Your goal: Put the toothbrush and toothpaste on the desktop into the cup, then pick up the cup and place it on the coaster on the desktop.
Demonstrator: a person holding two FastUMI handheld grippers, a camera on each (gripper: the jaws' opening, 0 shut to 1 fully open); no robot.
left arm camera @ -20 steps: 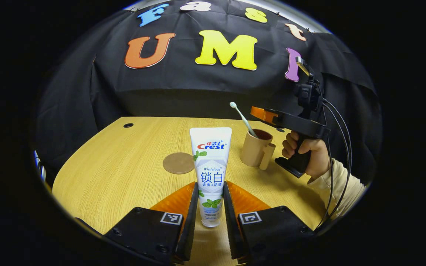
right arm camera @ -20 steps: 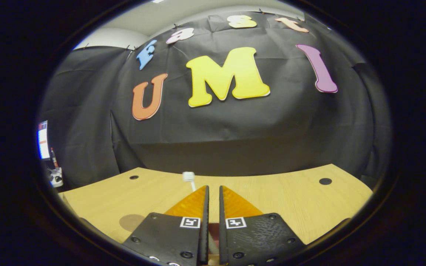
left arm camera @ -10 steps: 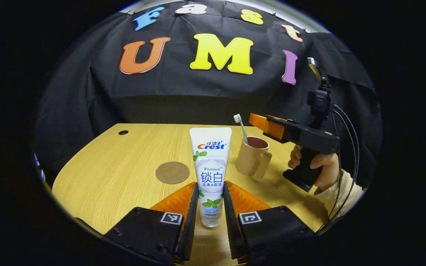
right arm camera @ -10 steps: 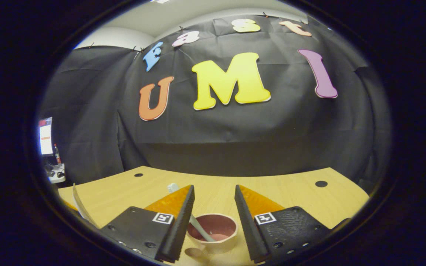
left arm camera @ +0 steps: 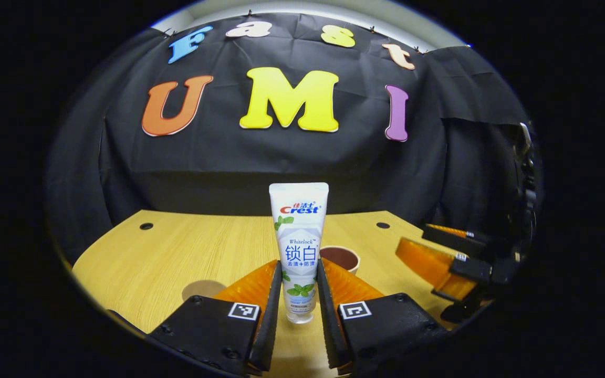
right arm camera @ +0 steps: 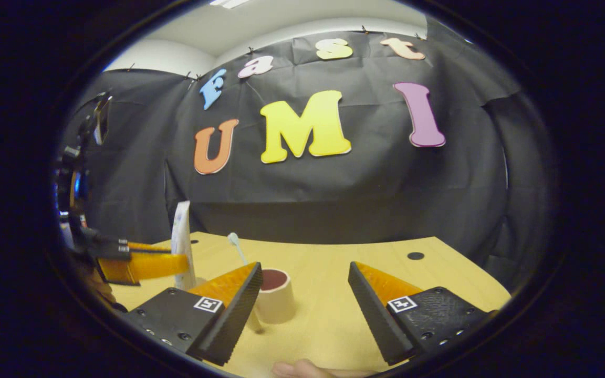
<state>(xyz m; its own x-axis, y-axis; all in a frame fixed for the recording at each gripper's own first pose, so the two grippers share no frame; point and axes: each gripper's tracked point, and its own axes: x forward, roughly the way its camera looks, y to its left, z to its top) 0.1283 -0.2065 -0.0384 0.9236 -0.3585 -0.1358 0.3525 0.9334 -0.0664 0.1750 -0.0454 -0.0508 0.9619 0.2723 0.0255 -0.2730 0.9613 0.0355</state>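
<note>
1. the left gripper is pointing level across the wooden surface, and its jaws are pressing on both sides of the toothpaste, holding it standing up with the cap down.
2. the right gripper is hanging above the surface with its jaws spread wide and nothing between them. in the left gripper view it is showing at the right edge.
3. a bit of a hand is peeking in at the bottom of the right gripper view.
4. the toothpaste is a white tube with green leaves and blue and red print on the front.
5. the cup is a tan mug with a dark red inside. it is sitting on the surface, just past the right gripper's left finger.
6. the toothbrush is standing in the cup, leaning, with its pale head up.
7. in the left gripper view the cup is sitting just behind the toothpaste, and the brown round coaster is lying flat to the left.
</note>
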